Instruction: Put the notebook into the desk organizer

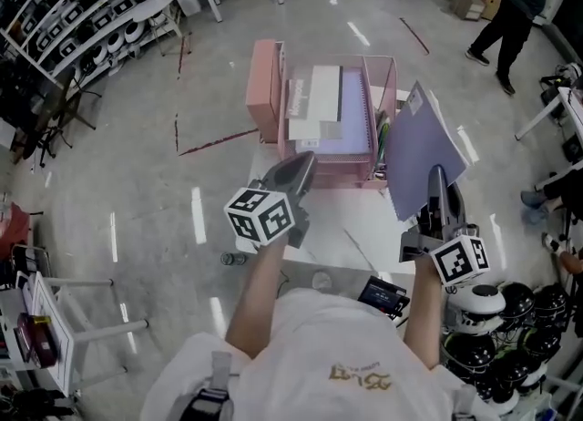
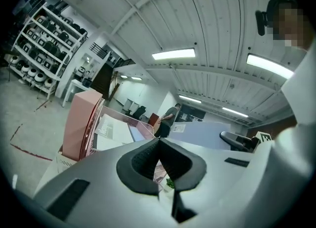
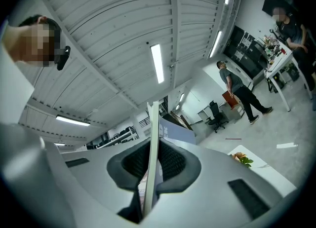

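The lavender notebook is pinched by its lower edge in the right gripper. It's held up off the white bench, tilted, with its cover facing the camera in the head view. In the right gripper view it's seen edge-on, clamped right between the two pads. It's not in the pink desk organizer yet; it's hanging just to the right of it, close to the organizer's right wall.

The organizer is parked at the far end of the bench, and some white and pale purple books or papers are already stood up inside it.

The left gripper is held just in front of the organizer, jaws pressed together with nothing caught between them.

A person can be seen walking across the floor way off in the background.
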